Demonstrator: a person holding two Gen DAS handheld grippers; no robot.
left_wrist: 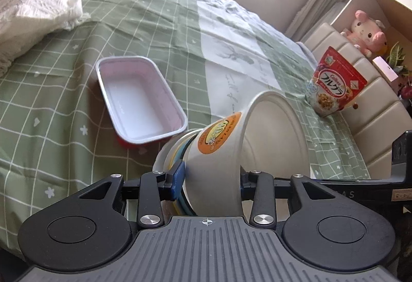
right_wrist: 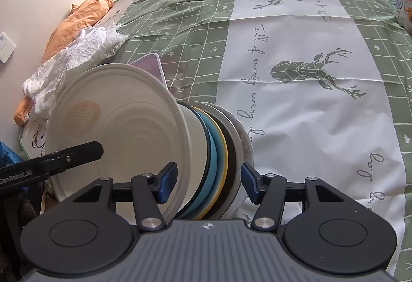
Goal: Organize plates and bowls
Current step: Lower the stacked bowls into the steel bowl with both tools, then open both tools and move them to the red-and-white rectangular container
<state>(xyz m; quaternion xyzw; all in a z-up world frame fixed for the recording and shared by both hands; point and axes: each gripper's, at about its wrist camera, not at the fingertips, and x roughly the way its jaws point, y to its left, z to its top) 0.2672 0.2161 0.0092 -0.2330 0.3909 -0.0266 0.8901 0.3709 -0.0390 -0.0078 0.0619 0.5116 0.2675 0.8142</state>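
A white bowl (left_wrist: pixel 219 160) with an orange label lies on its side, and my left gripper (left_wrist: pixel 209 179) is shut on it: the blue pad sits on its outside and the other finger is hidden inside. That finger (right_wrist: pixel 77 153) shows in front of the bowl's inside (right_wrist: pixel 116 122) in the right wrist view. My right gripper (right_wrist: pixel 208 184) is shut on a stack of plates (right_wrist: pixel 219 153) held on edge behind the bowl: blue, yellow, black and white. A white rectangular dish (left_wrist: pixel 141 99) with a red outside lies on the green checked bedspread (left_wrist: pixel 64 127).
A red cereal bag (left_wrist: pixel 334 86) leans on the padded headboard (left_wrist: pixel 373 114) at the right, with a pink plush toy (left_wrist: pixel 365 32) above it. A white lacy cloth (right_wrist: pixel 85 57) and an orange cloth (right_wrist: pixel 77 16) lie by the wall.
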